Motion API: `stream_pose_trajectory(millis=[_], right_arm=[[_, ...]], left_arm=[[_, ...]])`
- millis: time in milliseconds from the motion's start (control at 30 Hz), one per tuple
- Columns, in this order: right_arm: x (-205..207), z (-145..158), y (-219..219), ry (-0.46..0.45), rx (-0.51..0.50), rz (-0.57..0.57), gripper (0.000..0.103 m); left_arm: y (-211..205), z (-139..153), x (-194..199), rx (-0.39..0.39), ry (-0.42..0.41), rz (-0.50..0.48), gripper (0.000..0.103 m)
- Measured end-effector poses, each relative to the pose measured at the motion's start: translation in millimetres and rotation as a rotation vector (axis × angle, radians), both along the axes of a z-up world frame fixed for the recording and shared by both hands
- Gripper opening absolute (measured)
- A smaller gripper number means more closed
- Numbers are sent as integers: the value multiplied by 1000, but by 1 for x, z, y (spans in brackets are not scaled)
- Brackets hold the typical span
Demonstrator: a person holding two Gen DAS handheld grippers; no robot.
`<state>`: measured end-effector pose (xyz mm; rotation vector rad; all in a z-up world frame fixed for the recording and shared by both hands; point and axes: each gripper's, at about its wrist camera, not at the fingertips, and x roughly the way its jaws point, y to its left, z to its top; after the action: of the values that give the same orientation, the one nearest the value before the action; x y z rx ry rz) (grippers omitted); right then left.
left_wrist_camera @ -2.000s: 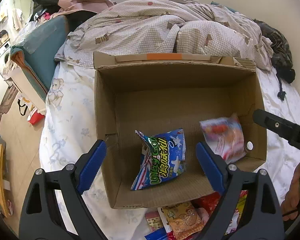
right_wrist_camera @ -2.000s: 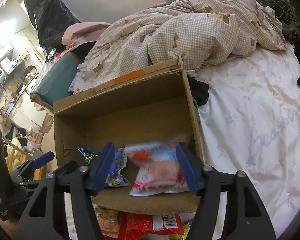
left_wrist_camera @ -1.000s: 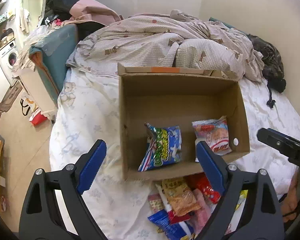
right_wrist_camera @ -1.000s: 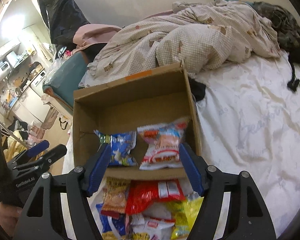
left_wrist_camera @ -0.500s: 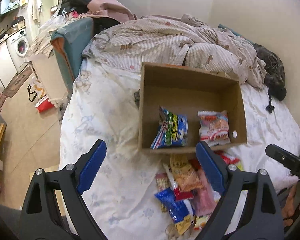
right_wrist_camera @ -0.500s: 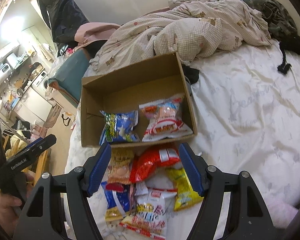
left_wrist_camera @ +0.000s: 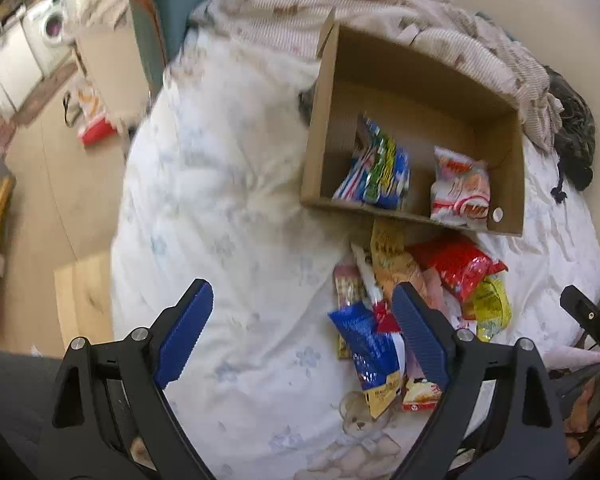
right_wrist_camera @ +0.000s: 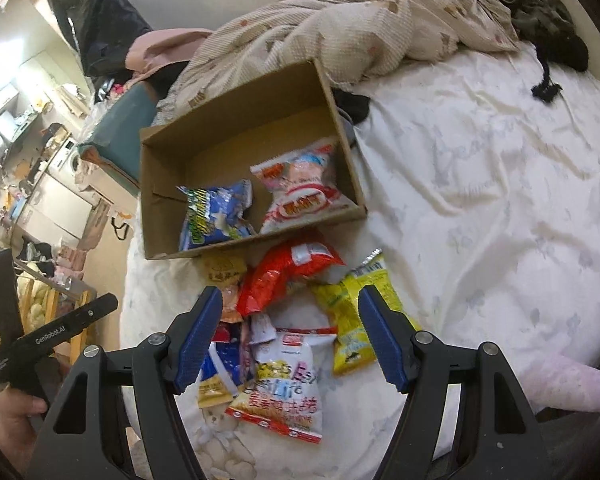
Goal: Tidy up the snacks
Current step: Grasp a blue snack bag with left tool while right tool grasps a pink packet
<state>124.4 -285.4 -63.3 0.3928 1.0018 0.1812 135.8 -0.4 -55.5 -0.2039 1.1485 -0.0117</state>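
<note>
A cardboard box (right_wrist_camera: 236, 92) (left_wrist_camera: 428, 68) stands on the bed. In it lie a blue snack bag (right_wrist_camera: 214, 214) (left_wrist_camera: 380, 168) and a white-and-red snack bag (right_wrist_camera: 300, 192) (left_wrist_camera: 460, 190). In front of the box lies a pile of snacks: a red bag (right_wrist_camera: 288, 272) (left_wrist_camera: 456, 266), a yellow bag (right_wrist_camera: 354, 312), a white bag (right_wrist_camera: 284, 384), a blue bag (left_wrist_camera: 368, 344). My left gripper (left_wrist_camera: 300, 332) is open and empty, above the sheet left of the pile. My right gripper (right_wrist_camera: 290, 338) is open and empty, above the pile.
A checked duvet (right_wrist_camera: 360, 20) is heaped behind the box. Dark clothing (right_wrist_camera: 540, 12) lies at the far right. The bed's left edge drops to the floor (left_wrist_camera: 52, 184), with a teal chair (left_wrist_camera: 168, 12) beyond it. A pink object (right_wrist_camera: 572, 384) lies at the bed's near right edge.
Both grippers have pulled back from the box and stay open. The blue bag and the white-and-red bag stay in the box. The snack pile has come into view.
</note>
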Motion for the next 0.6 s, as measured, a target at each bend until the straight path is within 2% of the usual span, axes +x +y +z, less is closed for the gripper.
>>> stream_pose_trajectory(millis=[167,200,267,433,600], right_arm=[[4,-9,-6,41,22,-26,73],[5,-10,-7,45,28,-30,73],[8,-12,-5,54,32,-31,73],[13,-16,3,66,-31,-9,73],[14,-18,4,72,-59,-2,73]], left_arm=[[-9,-34,2,-70,138,-14,89],[-15,-41,2,-71,162,-24,85],[-31,-55,0,-61,202,-63,80],[-78,-76,1,41,238,-218,80],[-93,-93,5,31,291,-229,80]])
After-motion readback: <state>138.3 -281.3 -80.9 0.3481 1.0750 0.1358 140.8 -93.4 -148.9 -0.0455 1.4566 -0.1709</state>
